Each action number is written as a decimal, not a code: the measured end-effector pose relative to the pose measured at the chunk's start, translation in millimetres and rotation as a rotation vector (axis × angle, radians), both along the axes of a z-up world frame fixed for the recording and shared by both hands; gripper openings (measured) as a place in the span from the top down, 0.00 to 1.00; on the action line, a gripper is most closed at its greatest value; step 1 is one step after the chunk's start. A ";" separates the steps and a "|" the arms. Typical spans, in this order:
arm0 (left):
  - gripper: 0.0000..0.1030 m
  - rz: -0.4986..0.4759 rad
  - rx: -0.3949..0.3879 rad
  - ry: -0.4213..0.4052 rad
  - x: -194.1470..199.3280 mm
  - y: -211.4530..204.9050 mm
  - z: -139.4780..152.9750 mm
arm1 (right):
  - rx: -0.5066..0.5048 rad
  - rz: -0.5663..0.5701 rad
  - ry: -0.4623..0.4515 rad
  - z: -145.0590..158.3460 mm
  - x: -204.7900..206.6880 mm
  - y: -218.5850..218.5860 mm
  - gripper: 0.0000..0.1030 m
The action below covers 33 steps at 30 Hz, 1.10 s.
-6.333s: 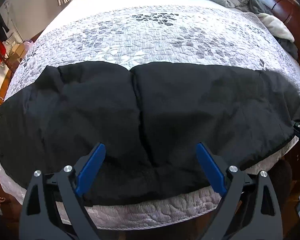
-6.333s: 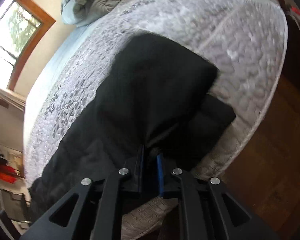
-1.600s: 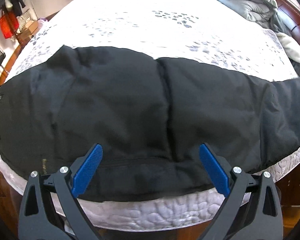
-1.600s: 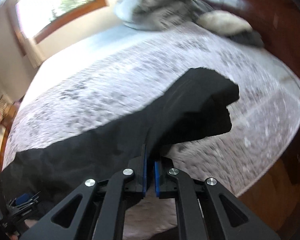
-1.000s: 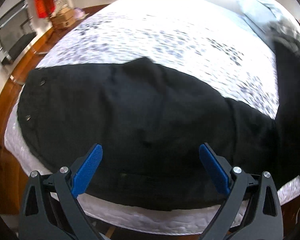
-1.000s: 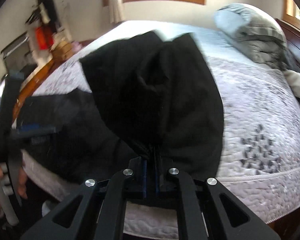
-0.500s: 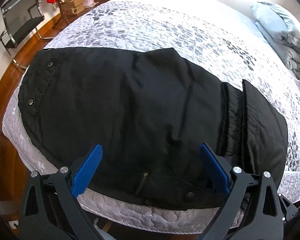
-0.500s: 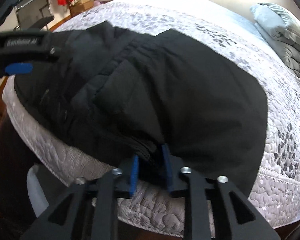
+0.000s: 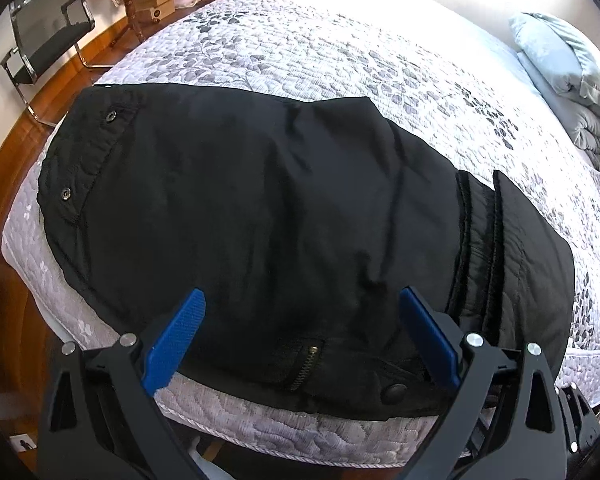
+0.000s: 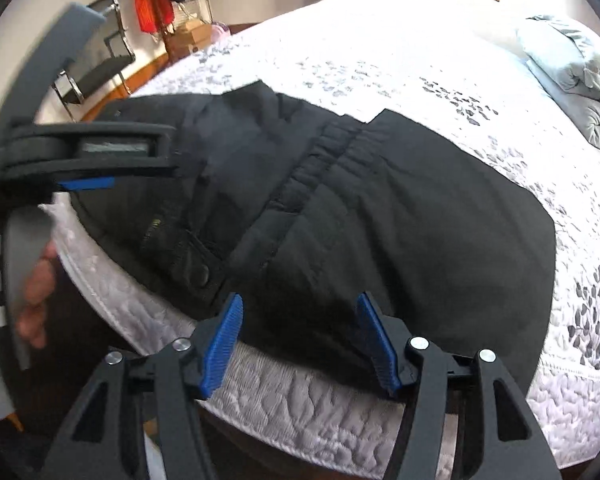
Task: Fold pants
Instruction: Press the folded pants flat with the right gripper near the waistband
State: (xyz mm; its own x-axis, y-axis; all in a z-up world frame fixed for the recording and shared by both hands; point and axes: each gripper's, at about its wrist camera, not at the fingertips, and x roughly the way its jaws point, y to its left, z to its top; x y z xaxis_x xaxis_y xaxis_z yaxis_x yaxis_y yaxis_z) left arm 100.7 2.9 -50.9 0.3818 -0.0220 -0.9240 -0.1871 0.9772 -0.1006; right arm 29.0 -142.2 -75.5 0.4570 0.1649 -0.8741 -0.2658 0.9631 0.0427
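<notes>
Left claw (image 9: 300,332) tilted steeply down, jaws wide apart, right claw (image 10: 298,336) likewise angled down, jaws opening

The black pants (image 9: 268,208), earlier spread full length along the bed (image 9: 340,64) edge, now lie doubled, leg ends laid over the waistband. The right claw (image 10: 300,340), which carried those ends clamped, is opening, its pads clear of the cloth beneath
</notes>
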 end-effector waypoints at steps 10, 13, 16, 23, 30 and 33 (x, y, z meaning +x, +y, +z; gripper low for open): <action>0.06 0.021 -0.013 0.019 0.7 13.0 -8.2 | 0.111 -0.061 0.040 -6.4 12.1 -25.5 0.85; 0.06 0.020 -0.014 0.017 0.3 13.5 -9.6 | 0.139 -0.003 0.027 8.1 3.1 -16.7 0.85; 0.06 0.003 -0.008 0.016 -0.5 9.8 -10.7 | 0.142 0.039 0.034 10.1 -0.8 -5.9 0.85; 0.06 -0.096 0.051 0.027 -2.9 -4.8 -12.4 | 0.109 0.008 0.113 -22.5 12.8 2.0 0.84; 0.06 -0.141 0.102 0.019 -8.0 0.3 -12.5 | 0.196 0.002 0.138 -11.9 8.5 -4.4 0.67; 0.06 -0.157 0.113 0.019 -10.7 1.7 -14.3 | 0.289 -0.021 0.132 1.7 3.8 -15.7 0.67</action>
